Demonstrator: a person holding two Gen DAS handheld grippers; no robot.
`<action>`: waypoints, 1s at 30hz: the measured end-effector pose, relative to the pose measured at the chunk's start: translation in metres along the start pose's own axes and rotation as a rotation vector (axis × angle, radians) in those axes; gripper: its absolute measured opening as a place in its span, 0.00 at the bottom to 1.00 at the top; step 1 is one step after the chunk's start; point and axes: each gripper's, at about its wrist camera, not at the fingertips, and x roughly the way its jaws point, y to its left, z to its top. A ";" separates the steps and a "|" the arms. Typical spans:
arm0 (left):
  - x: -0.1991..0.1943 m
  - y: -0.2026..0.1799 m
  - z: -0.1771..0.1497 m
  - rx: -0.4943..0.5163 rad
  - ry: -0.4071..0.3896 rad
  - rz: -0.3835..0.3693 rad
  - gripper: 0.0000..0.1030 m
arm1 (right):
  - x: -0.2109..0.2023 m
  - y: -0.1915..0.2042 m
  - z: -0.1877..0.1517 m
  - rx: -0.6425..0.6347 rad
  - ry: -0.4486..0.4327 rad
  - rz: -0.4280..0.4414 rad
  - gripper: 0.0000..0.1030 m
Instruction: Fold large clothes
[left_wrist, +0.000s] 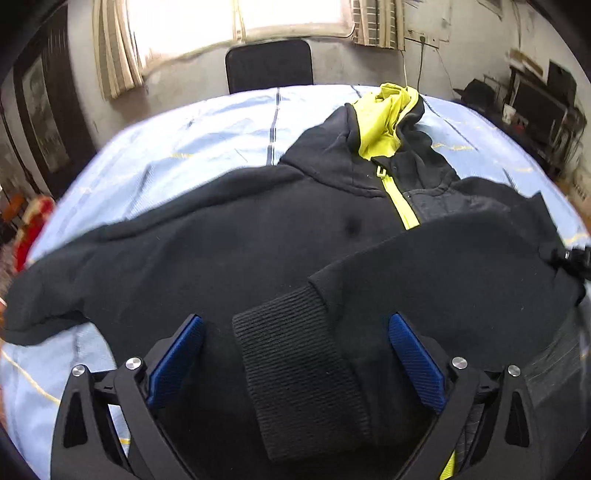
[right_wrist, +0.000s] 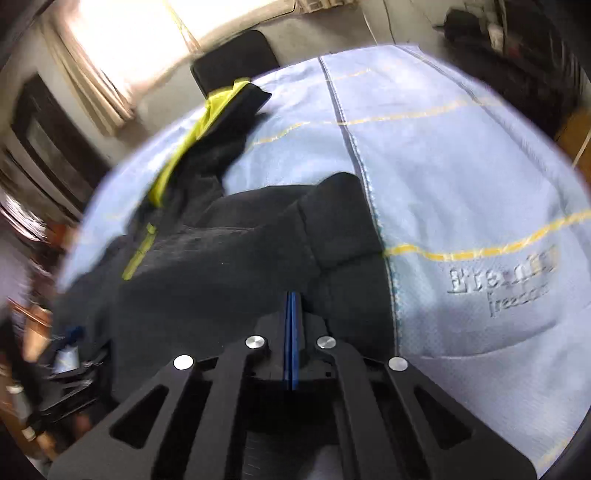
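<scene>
A black hooded jacket (left_wrist: 229, 236) with a yellow-green zipper (left_wrist: 400, 201) and hood lining (left_wrist: 384, 118) lies front-up on a light blue sheet (left_wrist: 192, 133). Its right sleeve is folded across the body, with the ribbed cuff (left_wrist: 295, 373) lying between my left gripper's (left_wrist: 295, 325) wide-open blue fingers. The other sleeve stretches out to the left. In the right wrist view the jacket (right_wrist: 207, 266) lies ahead and left. My right gripper (right_wrist: 293, 295) is shut, its blue pads pressed together low over the jacket's edge; whether fabric is pinched there is hidden.
The blue sheet (right_wrist: 461, 177) covers the whole work surface and carries yellow lines and printed lettering (right_wrist: 502, 273). A black chair back (left_wrist: 269, 64) stands at the far edge under a bright window. Dark furniture lines the right wall (left_wrist: 543, 107). Red fabric (left_wrist: 33, 229) lies at the left.
</scene>
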 end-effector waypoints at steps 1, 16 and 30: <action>0.001 0.002 0.000 -0.009 0.004 -0.010 0.97 | -0.001 -0.008 0.000 0.035 0.005 0.041 0.00; -0.008 0.019 -0.008 -0.006 0.008 -0.027 0.97 | -0.024 0.033 -0.047 -0.119 0.027 -0.017 0.05; -0.069 0.134 -0.022 -0.264 -0.083 0.038 0.97 | -0.040 0.023 -0.052 -0.096 -0.018 0.024 0.15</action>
